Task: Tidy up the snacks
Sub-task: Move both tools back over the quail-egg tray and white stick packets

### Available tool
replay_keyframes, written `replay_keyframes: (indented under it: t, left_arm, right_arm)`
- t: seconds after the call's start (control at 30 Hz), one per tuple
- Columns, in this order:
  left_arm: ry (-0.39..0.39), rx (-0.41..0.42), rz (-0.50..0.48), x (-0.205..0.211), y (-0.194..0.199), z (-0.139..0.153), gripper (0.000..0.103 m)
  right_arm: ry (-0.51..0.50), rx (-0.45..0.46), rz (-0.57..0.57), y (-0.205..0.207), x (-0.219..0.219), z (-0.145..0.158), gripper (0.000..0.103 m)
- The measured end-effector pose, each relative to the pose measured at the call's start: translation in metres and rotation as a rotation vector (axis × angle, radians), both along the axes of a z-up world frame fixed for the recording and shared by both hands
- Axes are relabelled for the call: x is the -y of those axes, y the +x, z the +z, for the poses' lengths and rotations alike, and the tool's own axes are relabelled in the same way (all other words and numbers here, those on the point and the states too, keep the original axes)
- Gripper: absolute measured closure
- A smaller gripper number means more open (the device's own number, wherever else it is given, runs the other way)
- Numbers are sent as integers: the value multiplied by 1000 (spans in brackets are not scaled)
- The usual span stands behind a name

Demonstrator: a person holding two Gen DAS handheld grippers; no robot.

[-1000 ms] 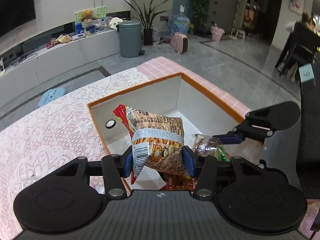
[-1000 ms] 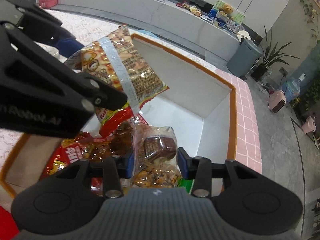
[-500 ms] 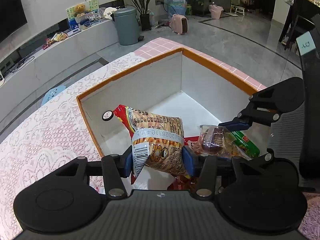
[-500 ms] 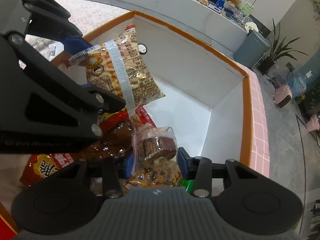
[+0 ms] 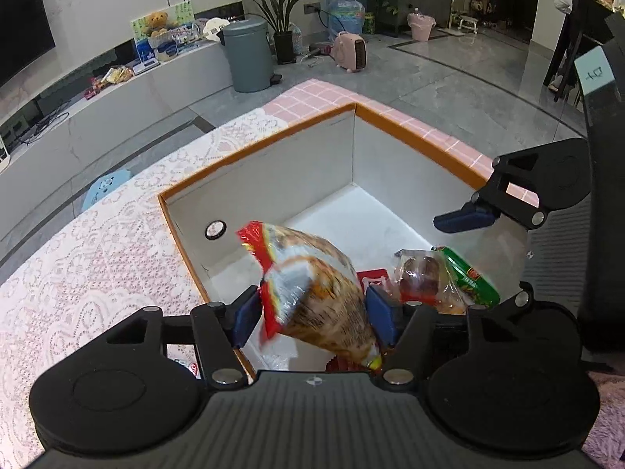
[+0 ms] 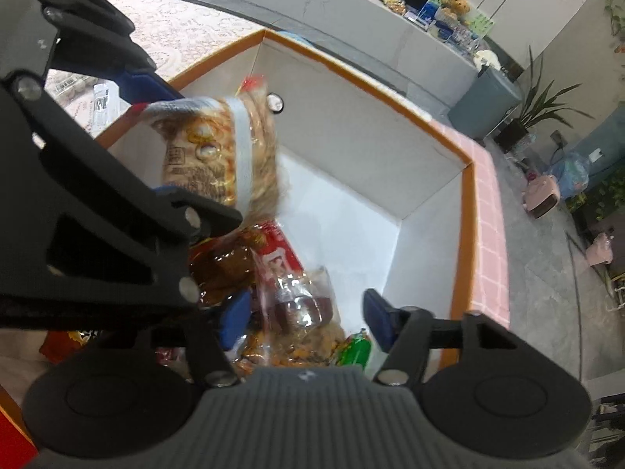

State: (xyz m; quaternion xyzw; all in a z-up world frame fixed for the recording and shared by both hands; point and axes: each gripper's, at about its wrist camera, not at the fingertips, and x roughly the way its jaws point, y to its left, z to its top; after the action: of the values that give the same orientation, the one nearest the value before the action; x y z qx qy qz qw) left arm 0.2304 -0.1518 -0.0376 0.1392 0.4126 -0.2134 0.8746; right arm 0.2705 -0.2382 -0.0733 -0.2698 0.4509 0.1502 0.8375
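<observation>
Left hand-held gripper (image 5: 312,312) wide apart around blurred snack bag (image 5: 316,297); right hand-held gripper (image 6: 306,318) spread, chocolate cake pack (image 6: 297,305) loose over orange-rimmed box (image 5: 414,125). Labels unreadable.

Left gripper (image 5: 310,314) hanging over the near end of the box (image 5: 273,164), blue pads (image 5: 381,318) spread wider than the bag (image 5: 316,297) sitting blurred between them, so not clearly pinching it. Right gripper (image 6: 306,318) hovering over the box's near right part, jaws wide apart, a clear packet (image 6: 297,305) lying between them against the left pad only. Left gripper crossing in from the left above the right one.
</observation>
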Motion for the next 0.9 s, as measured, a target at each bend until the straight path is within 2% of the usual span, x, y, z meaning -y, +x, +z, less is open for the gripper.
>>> replay_keyframes:
  t: [0.17, 0.4, 0.6, 0.9]
  left_arm:
    - [-27, 38, 18, -9, -6, 16, 27]
    - [-88, 66, 68, -33, -18, 37, 27]
    - [-122, 103, 127, -60, -31, 51, 27]
    - [-156, 152, 226, -105, -44, 66, 27]
  right_arm:
    - [-14, 30, -1, -5, -2, 13, 23]
    - [5, 66, -38, -16, -3, 34, 20]
    - [127, 114, -75, -31, -10, 56, 20]
    - [341, 164, -62, -56, -43, 71, 20]
